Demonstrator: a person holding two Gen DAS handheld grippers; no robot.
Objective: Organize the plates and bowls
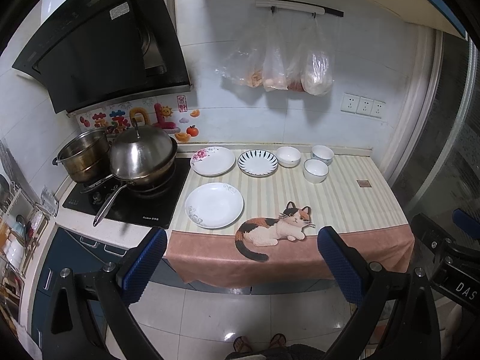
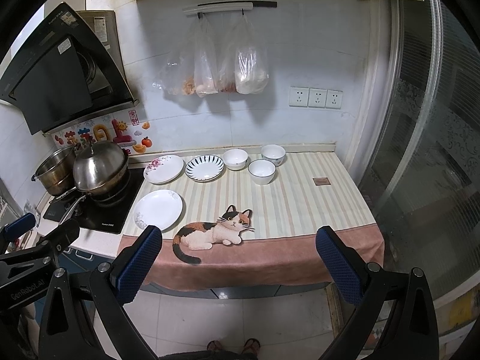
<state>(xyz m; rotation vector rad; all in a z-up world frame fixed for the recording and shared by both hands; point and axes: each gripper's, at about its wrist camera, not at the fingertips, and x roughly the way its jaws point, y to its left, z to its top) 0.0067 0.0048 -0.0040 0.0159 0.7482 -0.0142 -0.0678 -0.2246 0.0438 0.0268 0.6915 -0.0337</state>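
Three plates lie on the striped cat-print cloth (image 1: 345, 204): a white plate with grey scrolls (image 1: 214, 205) (image 2: 158, 210) at the front left, a pink-flower plate (image 1: 212, 160) (image 2: 163, 169) behind it, and a blue-striped plate (image 1: 258, 163) (image 2: 204, 168) beside that. Three white bowls stand at the back right: one (image 1: 288, 156) (image 2: 235, 159), one (image 1: 322, 154) (image 2: 273, 155), and a nearer one (image 1: 315, 170) (image 2: 261, 172). My left gripper (image 1: 241, 262) and right gripper (image 2: 238, 262) are open and empty, held off the counter's front edge.
A black stove (image 1: 126, 198) at the left carries a lidded steel pan (image 1: 142, 157) and a steel pot (image 1: 84, 159). Plastic bags (image 1: 279, 63) hang on the back wall. A glass door (image 2: 435, 150) bounds the right side.
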